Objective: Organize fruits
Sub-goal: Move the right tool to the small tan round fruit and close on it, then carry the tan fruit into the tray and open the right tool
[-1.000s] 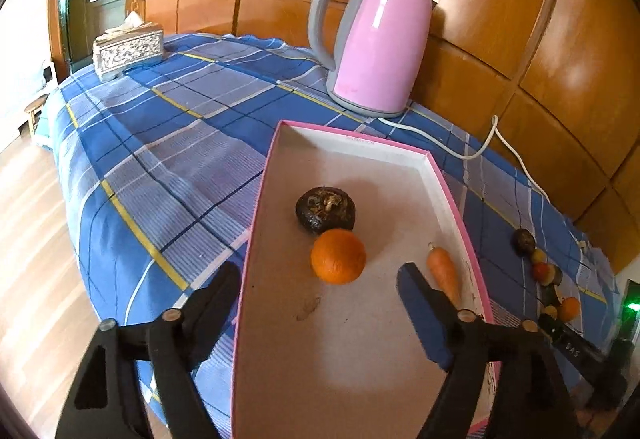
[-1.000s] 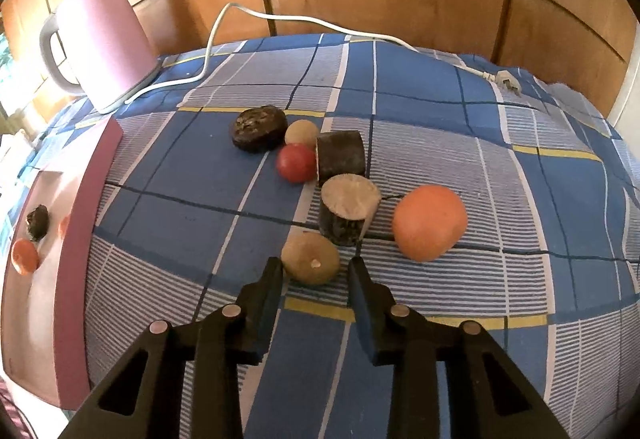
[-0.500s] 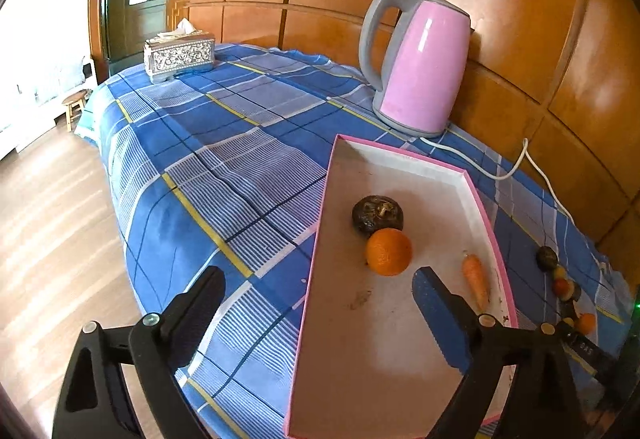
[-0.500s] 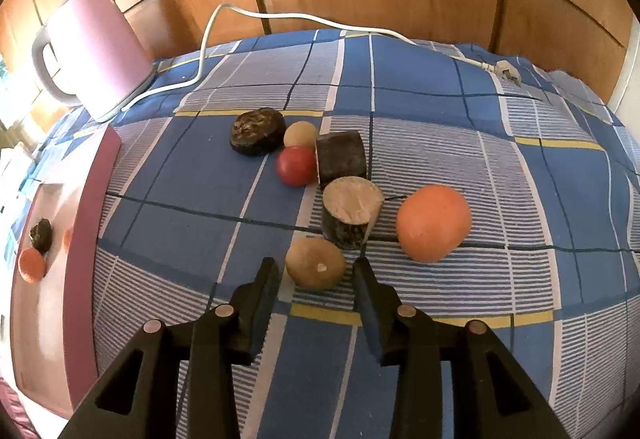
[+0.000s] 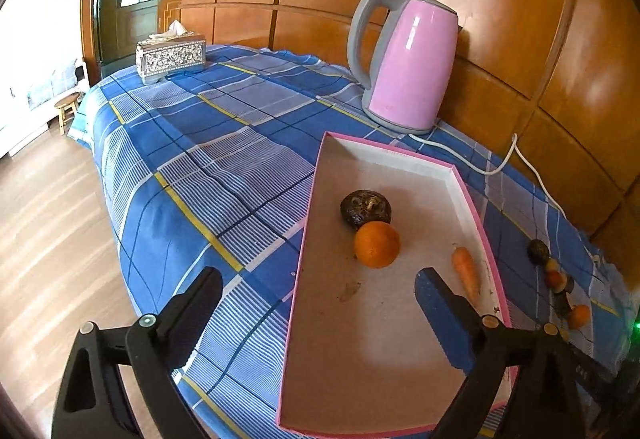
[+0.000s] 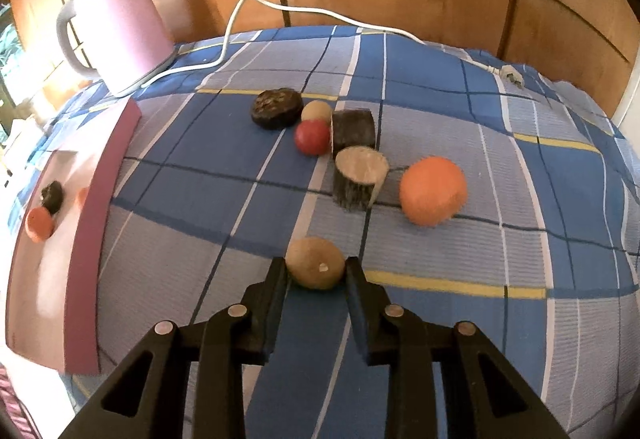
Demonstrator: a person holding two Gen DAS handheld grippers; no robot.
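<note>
My right gripper [image 6: 316,269] is shut on a brown potato-like fruit [image 6: 315,268] and holds it over the blue checked cloth. Beyond it lie an orange [image 6: 433,190], two dark cut cylinders [image 6: 359,177], a red fruit [image 6: 312,136], a small tan fruit [image 6: 316,111] and a dark round fruit [image 6: 276,108]. My left gripper [image 5: 318,289] is open and empty above the near end of the pink-rimmed tray [image 5: 306,239]. The tray holds an orange [image 5: 377,244], a dark round fruit [image 5: 365,208] and a carrot [image 5: 465,272].
A pink kettle [image 5: 404,61] stands behind the tray, its white cord [image 6: 280,9] trailing along the wooden wall. A tissue box [image 5: 170,55] sits at the far left corner. The table edge and wood floor [image 5: 44,231] lie to the left.
My right gripper has closed on the brown fruit and lifted it back from the pile. My left gripper has pulled back from the tray, still open.
</note>
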